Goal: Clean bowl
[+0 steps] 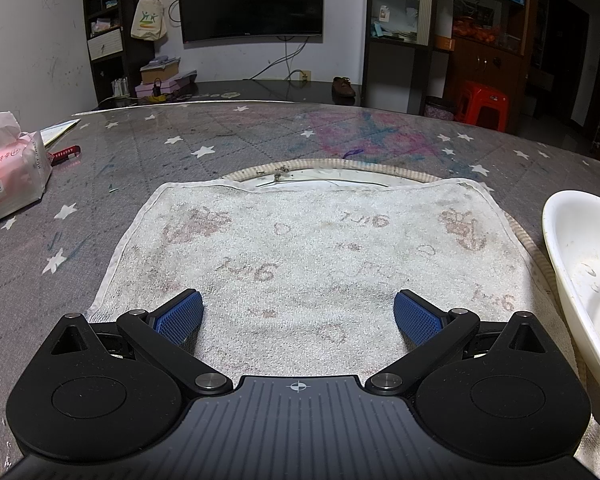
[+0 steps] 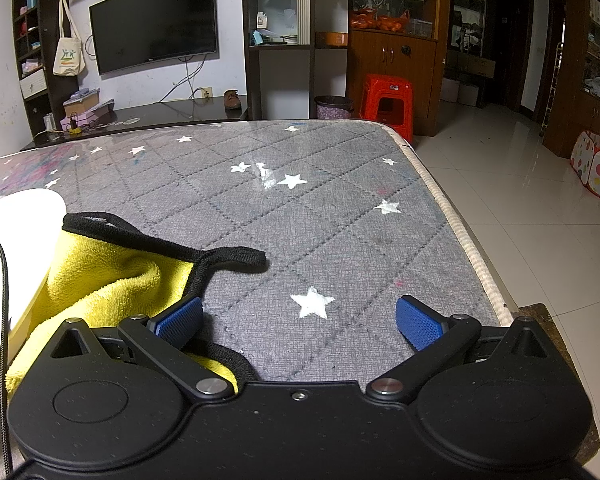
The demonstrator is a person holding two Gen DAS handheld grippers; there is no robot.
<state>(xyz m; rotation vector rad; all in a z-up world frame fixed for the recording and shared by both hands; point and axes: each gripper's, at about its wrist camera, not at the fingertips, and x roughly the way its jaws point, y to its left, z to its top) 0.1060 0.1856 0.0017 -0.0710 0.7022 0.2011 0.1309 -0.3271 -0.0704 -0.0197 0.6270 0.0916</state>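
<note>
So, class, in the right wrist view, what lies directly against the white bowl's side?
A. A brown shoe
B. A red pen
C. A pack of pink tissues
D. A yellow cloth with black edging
D: the yellow cloth with its black trim is bunched against the white bowl, beside the open right gripper.

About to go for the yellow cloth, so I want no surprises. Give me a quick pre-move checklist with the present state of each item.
1. Right gripper open and empty: ok.
2. Left gripper open and empty: ok.
3. Yellow cloth within view, just left of the right gripper's left finger: ok.
4. Bowl visible, residue inside, uncleaned: ok.
5. Bowl steady on the table: cannot tell, it looks tilted against the cloth.
6. Black cable clear of the cloth: not ok, it crosses the bowl beside it.
</note>
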